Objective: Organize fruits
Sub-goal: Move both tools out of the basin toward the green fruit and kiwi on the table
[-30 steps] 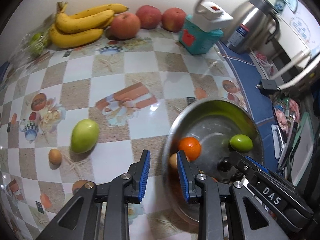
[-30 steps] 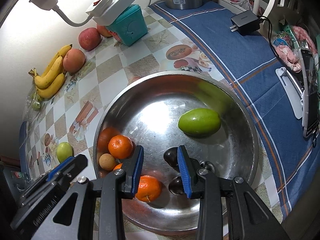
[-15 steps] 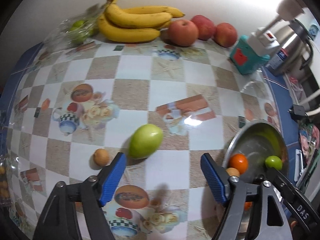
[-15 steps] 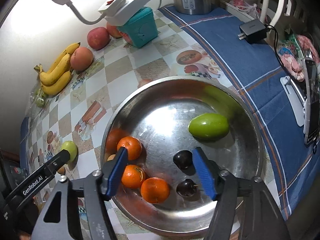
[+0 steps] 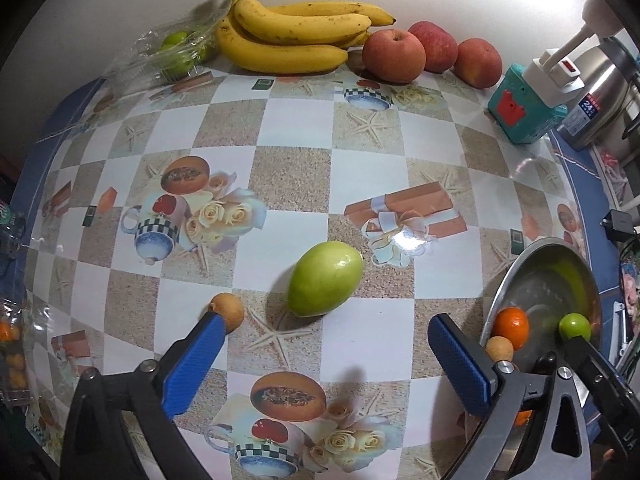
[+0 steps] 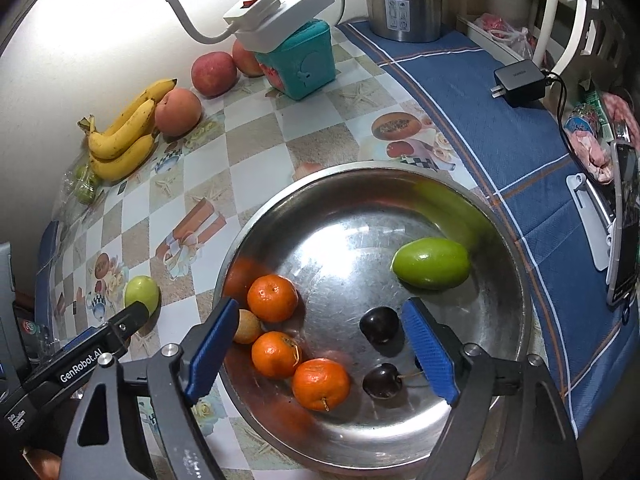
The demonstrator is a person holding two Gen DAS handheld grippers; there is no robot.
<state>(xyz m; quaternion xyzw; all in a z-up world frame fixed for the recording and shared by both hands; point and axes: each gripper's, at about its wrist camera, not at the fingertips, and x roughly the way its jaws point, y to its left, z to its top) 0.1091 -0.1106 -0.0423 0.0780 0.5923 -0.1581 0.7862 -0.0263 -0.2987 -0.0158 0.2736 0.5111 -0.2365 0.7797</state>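
A green oval fruit (image 5: 326, 278) lies on the patterned tablecloth, with a small brown round fruit (image 5: 228, 312) to its left. My left gripper (image 5: 324, 322) hangs just in front of the green fruit. Its jaws are opening wide and nothing is between them. My right gripper (image 6: 320, 304) hovers over the steel bowl (image 6: 360, 172), jaws also opening and empty. In the bowl lie three mandarins (image 6: 273, 298), two dark cherries (image 6: 379, 325), a second green fruit (image 6: 431, 263) and a small brown fruit (image 6: 247, 326).
Bananas (image 5: 288, 36), three apples (image 5: 394, 54) and a clear bag of small green fruits (image 5: 176, 52) line the back wall. A teal box (image 5: 524, 112) carrying a white power strip, and a steel kettle (image 6: 404, 0), stand at the back right. A charger (image 6: 518, 82) lies on the blue cloth.
Both grippers went from nearly shut to wide open. The left gripper swung left from the bowl's edge to the green fruit on the table. The right gripper stayed over the bowl.
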